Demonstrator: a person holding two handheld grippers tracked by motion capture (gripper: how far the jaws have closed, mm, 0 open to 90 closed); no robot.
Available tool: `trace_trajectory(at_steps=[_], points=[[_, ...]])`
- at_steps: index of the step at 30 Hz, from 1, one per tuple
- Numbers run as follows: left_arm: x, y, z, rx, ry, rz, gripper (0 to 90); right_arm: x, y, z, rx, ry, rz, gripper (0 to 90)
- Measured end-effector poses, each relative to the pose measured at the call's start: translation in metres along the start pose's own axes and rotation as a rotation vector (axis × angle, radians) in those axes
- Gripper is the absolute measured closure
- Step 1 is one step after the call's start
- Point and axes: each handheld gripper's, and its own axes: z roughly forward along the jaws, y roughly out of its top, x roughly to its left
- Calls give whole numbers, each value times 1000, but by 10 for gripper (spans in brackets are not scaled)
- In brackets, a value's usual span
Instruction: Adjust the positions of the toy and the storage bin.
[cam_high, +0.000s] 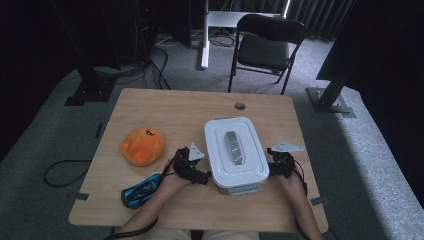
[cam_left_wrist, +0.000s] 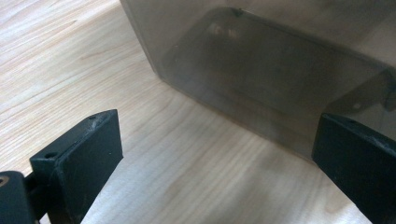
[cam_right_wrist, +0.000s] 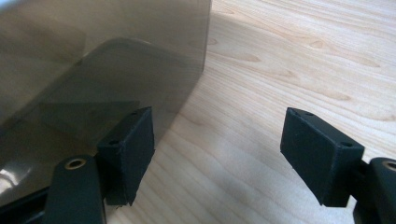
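A translucent grey box (cam_high: 235, 186) with a white lid (cam_high: 234, 149) and a grey handle on top stands at the middle of the wooden table (cam_high: 170, 107). My left gripper (cam_high: 200, 175) sits close against the box's left side, and my right gripper (cam_high: 275, 167) is close by its right side. In the left gripper view the left gripper (cam_left_wrist: 219, 140) is open over bare wood, with the box wall (cam_left_wrist: 261, 65) just ahead and its right jaw near that wall. In the right gripper view the right gripper (cam_right_wrist: 219, 135) is open too, its left jaw beside the box corner (cam_right_wrist: 93, 70).
An orange plush toy (cam_high: 142, 146) lies left of the box. A blue object (cam_high: 141, 190) rests near the front left edge, beside the left forearm. A cable hole (cam_high: 240, 106) is at the table's back. A black folding chair (cam_high: 265, 45) stands beyond the table.
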Motion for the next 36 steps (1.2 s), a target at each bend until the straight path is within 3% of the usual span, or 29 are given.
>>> trace_trajectory(at_steps=[5, 14, 29, 32, 36], points=[[-10, -4, -5, 1, -7, 4, 24, 0, -4, -4, -10, 23, -9, 260], [-17, -12, -12, -12, -35, 8, 23, 8, -9, -11, -7, 32, -48, 273], [-44, -23, -28, -17, -81, 50, 22, 14, -20, -22, -13, 98, -46, 291], [-43, -29, -27, -52, -99, 28, 22, 13, -21, -22, -8, 88, -42, 258], [-32, -35, -25, -54, -77, -4, 23, 7, -21, -18, 32, 58, -42, 208]])
